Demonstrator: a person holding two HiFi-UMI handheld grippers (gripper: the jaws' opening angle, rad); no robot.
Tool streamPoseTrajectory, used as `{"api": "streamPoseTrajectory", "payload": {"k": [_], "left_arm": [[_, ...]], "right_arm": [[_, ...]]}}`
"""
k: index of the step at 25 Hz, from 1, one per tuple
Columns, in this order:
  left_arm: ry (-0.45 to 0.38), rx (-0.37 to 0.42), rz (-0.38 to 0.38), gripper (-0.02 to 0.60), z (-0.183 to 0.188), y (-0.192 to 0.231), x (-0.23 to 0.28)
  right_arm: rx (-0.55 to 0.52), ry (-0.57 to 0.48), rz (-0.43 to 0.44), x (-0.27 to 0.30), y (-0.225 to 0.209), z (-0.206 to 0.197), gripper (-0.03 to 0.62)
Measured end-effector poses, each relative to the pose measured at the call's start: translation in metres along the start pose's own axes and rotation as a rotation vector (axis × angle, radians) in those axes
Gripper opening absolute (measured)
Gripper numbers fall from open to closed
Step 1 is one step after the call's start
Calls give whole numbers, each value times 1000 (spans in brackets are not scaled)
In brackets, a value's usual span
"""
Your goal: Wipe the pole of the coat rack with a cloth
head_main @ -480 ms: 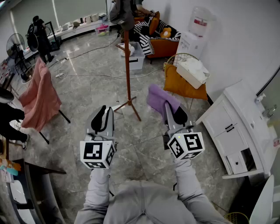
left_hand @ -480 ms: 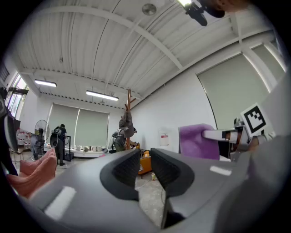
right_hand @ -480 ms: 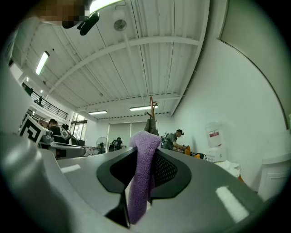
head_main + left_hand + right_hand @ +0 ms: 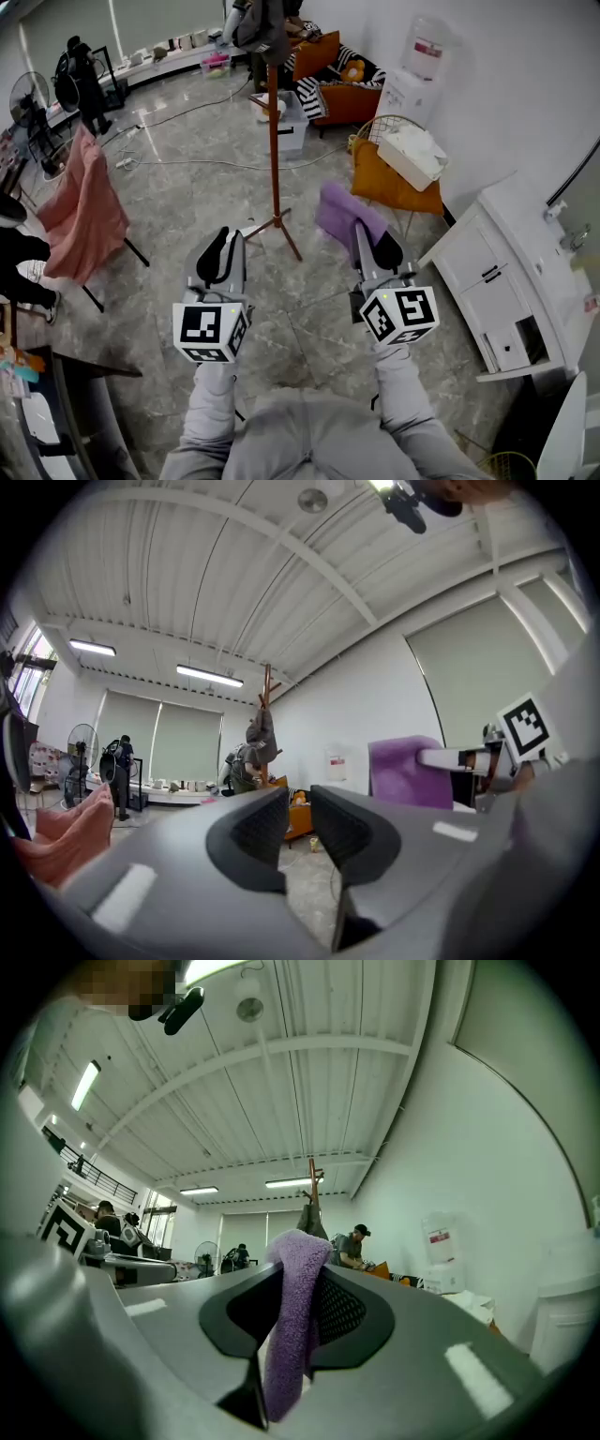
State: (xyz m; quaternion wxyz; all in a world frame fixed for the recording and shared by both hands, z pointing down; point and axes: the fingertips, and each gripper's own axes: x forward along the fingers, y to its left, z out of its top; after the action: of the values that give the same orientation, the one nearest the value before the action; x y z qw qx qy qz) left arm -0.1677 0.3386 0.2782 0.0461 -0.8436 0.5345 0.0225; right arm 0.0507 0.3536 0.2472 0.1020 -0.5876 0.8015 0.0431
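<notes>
Two grippers are held side by side above the floor (image 4: 169, 202), on the near side of the coat rack (image 4: 273, 202). The coat rack's pole (image 4: 273, 141) stands upright on splayed feet, beyond the left gripper (image 4: 221, 242) and clear of both grippers. The right gripper (image 4: 371, 236) has its jaws clamped on the purple cloth (image 4: 337, 210), which bunches out past the jaw tips. The left gripper's jaws stand a narrow gap apart with nothing between them.
</notes>
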Motion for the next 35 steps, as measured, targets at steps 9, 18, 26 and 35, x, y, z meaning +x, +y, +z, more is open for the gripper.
{"api": "streamPoseTrajectory", "payload": {"k": [9, 18, 26, 35], "left_arm": [[-7, -9, -29, 74, -3, 22, -2], [-5, -21, -55, 74, -12, 44, 10], [-3, -37, -54, 74, -23, 53, 55], [-8, -13, 22, 87, -28, 62, 157]], "right_arm": [[23, -26, -22, 8, 17, -1, 78], [51, -30, -55, 22, 26, -10, 80], [54, -40, -58, 60, -4, -20, 80], [99, -30, 9, 152, -80, -43, 80]]}}
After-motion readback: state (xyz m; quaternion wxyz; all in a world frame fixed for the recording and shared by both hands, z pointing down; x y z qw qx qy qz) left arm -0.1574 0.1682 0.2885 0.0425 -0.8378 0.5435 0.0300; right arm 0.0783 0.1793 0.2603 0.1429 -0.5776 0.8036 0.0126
